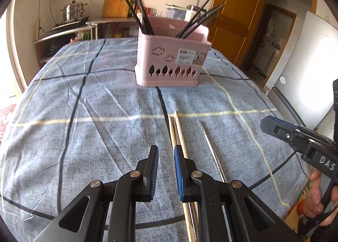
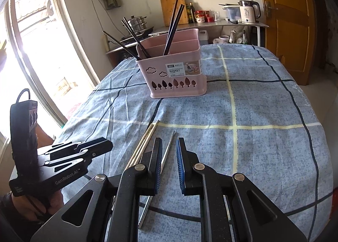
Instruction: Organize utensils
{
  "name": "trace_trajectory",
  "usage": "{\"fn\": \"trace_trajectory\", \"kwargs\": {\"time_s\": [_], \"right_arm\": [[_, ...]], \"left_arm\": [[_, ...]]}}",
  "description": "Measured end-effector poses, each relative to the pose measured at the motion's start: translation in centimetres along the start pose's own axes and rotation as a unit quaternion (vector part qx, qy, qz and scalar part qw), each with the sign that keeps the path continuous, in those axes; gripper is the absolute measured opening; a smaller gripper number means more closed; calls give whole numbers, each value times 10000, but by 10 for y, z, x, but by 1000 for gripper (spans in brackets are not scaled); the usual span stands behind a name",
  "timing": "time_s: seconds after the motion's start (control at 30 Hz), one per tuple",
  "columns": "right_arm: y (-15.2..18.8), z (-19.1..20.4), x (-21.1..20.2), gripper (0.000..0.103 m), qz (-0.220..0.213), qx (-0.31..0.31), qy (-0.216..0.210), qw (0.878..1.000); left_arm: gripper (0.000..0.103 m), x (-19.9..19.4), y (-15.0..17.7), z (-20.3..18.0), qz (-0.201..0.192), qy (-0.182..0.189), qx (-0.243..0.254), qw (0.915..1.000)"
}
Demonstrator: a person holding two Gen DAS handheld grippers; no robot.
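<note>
Chopsticks (image 1: 178,134) lie loose on the checked bench (image 1: 84,98), well short of the pink basket (image 1: 172,58) holding black ones. Left gripper (image 1: 165,153) and right gripper (image 2: 169,147) hover above, jaws narrowly apart, pinching nothing, probably lining up for pickup.

The left gripper (image 1: 165,153) is matte black with blue ribbed pads and silver pivot screws. The right gripper (image 2: 169,147) matches it. White "GenRobot.AI" lettering marks one body.

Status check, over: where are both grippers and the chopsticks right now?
Left gripper and right gripper narrowly open, empty. Loose chopsticks flat on the tablecloth; black ones stand in the pink basket. Path clear.
</note>
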State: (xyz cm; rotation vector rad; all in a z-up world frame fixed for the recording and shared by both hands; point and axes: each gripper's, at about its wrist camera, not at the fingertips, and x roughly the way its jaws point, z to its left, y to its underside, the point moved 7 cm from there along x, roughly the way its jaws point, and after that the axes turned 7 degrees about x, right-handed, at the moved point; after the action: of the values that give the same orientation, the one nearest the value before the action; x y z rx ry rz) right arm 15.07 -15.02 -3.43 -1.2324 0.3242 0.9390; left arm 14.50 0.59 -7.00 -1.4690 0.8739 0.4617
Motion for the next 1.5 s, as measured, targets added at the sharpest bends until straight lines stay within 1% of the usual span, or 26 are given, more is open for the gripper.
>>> {"fn": "trace_trajectory", "kwargs": {"time_s": [0.23, 0.47, 0.5, 0.53, 0.63, 0.7, 0.77, 0.87, 0.93, 1.03, 1.17, 1.27, 1.37, 1.5], "right_arm": [[5, -3, 13, 14, 175, 24, 26, 9998], [10, -4, 27, 14, 359, 65, 13, 9993], [11, -5, 29, 14, 384, 73, 15, 9992], [12, -5, 31, 14, 409, 80, 16, 9991], [14, -6, 34, 14, 448, 89, 23, 9990], [14, -6, 35, 14, 465, 97, 20, 9989], [15, -7, 36, 14, 473, 102, 22, 9988], [14, -6, 36, 14, 470, 104, 18, 9988], [14, -6, 36, 14, 468, 104, 22, 9988], [14, -7, 36, 14, 470, 123, 19, 9988], [15, -8, 37, 14, 478, 126, 13, 9988], [15, -7, 37, 14, 470, 113, 10, 9988], [15, -6, 37, 14, 480, 113, 2, 9988], [15, -3, 38, 14, 481, 57, -12, 9988]], "left_arm": [[15, 34, 3, 1, 297, 53, -24, 9995], [15, 50, -1, -3, 378, 72, 26, 9993], [18, 51, -2, -3, 367, 65, 32, 9993], [23, 51, -2, -3, 356, 67, 33, 9993], [29, 55, -4, -4, 311, 42, 56, 9995], [32, 56, -6, -6, 302, 1, 122, 9995], [32, 57, -6, -7, 289, -111, 223, 9993], [32, 58, -5, -7, 275, -185, 252, 9991], [32, 56, -5, -4, 276, -204, 185, 9992], [32, 53, -2, 2, 235, -95, 38, 9997], [32, 49, 1, 13, 205, -219, -28, 9995], [32, 45, 4, 21, 182, -192, -140, 9996], [31, 43, 5, 25, 176, -238, -122, 9995], [31, 39, 6, 31, 142, -57, -376, 9992]]}}
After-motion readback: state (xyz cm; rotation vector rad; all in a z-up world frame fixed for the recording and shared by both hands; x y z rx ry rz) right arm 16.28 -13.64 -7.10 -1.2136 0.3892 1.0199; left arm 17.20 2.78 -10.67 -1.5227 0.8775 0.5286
